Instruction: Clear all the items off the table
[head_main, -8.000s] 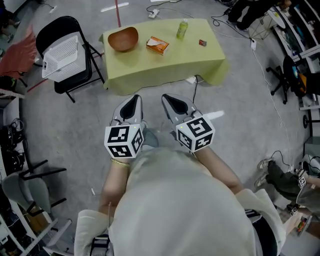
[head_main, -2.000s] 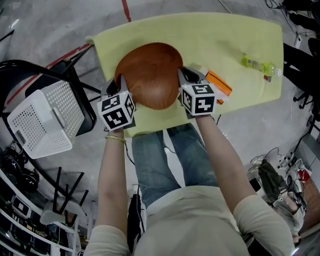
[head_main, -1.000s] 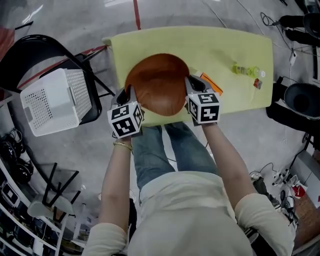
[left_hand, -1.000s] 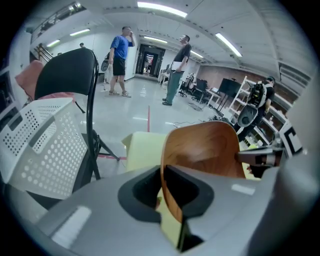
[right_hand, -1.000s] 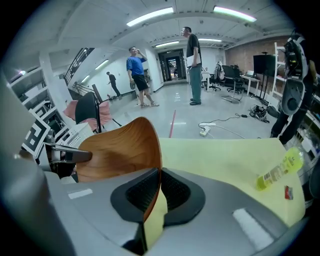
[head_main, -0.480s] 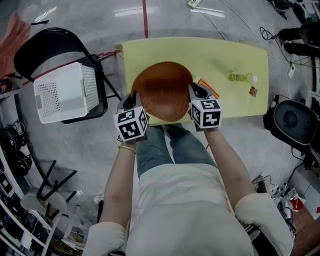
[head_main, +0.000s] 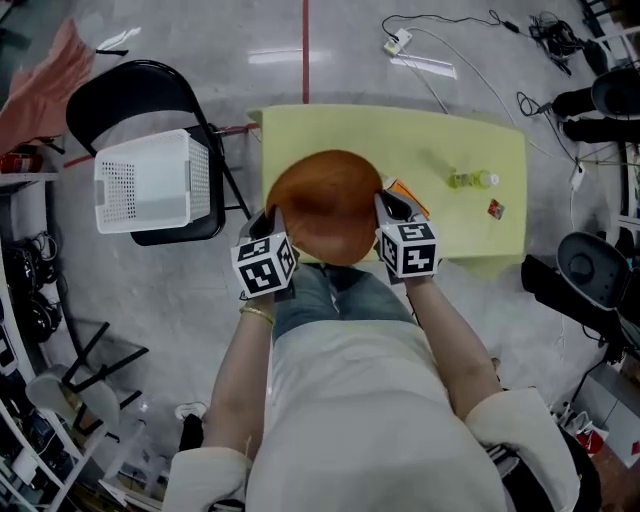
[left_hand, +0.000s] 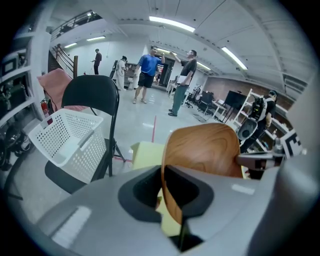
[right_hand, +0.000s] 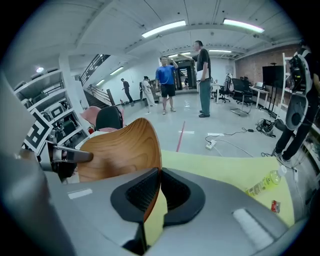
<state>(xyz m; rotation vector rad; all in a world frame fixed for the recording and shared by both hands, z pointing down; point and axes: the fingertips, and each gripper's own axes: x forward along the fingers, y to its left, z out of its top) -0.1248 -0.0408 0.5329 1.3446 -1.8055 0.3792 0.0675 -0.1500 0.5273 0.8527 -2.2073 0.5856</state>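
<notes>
A brown wooden bowl (head_main: 325, 205) hangs above the yellow-green table (head_main: 400, 130), held by its rim on both sides. My left gripper (head_main: 272, 216) is shut on the bowl's left rim, and my right gripper (head_main: 386, 202) is shut on its right rim. In the left gripper view the bowl (left_hand: 201, 150) stands on edge with its thin wall pinched in the left gripper (left_hand: 164, 184). The right gripper view shows the bowl (right_hand: 120, 150) the same way, its rim in the right gripper (right_hand: 157, 192). An orange box (head_main: 410, 191) on the table is half hidden behind the right gripper.
A green bottle (head_main: 471, 180) lies on the table's right part, with a small red item (head_main: 494, 208) near it. A white perforated basket (head_main: 152, 181) sits on a black folding chair (head_main: 125, 90) to the table's left. Cables and a power strip (head_main: 397, 43) lie on the floor beyond.
Both grippers have risen with the bowl between them. The table now looks smaller and farther below, and the chair with the basket has shifted toward the middle of the view.
</notes>
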